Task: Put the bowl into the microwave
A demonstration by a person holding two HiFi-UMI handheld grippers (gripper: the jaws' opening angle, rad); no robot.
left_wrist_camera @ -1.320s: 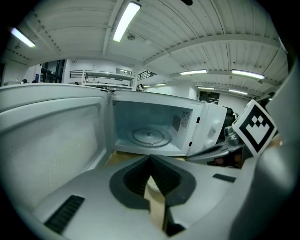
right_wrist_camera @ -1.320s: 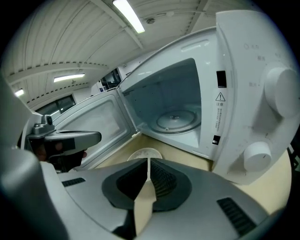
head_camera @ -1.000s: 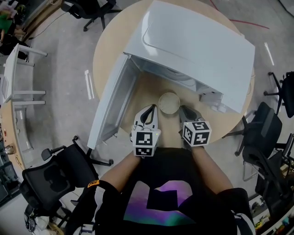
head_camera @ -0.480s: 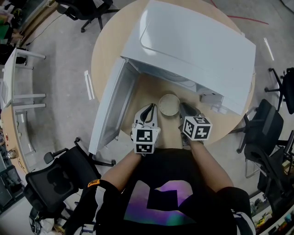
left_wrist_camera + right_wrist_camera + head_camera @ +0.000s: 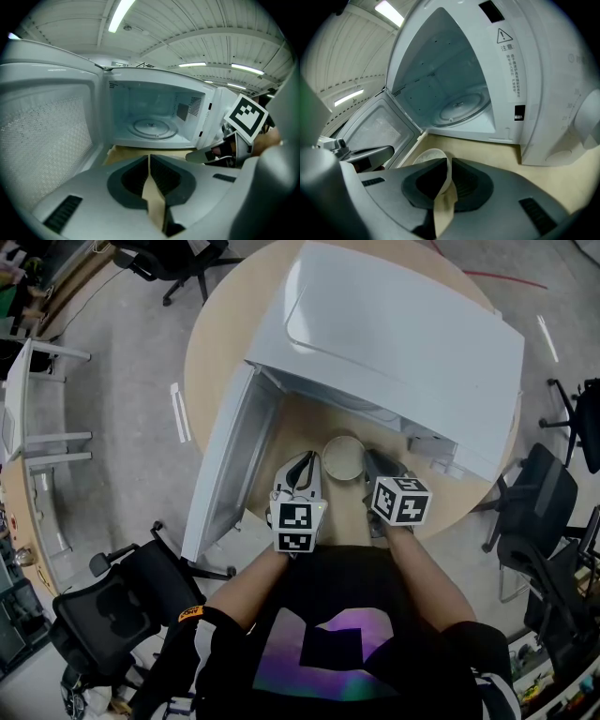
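1. The microwave (image 5: 403,334) stands on the round worktop (image 5: 220,324). Its door (image 5: 225,465) is swung wide toward 8 o'clock, so the opening step looks done.
2. The bowl (image 5: 344,456) is just outside the cavity mouth, low over the worktop between the two grippers. It is not yet inside, and I cannot tell whether it rests on the worktop or is slightly raised.
3. The right gripper (image 5: 375,465) is at the bowl's 3 o'clock side. In the right gripper view its fingers are clenched on the bowl's rim, with the thin white wall pinched between them.
4. The left gripper (image 5: 302,470) hangs at the bowl's 9 o'clock, apart from it. Its fingers are pressed together on nothing, and only worktop shows through the slit.
5. What is left, as I judge it, is to carry the bowl toward 12 o'clock, set it on the glass turntable (image 5: 461,108), and let go.
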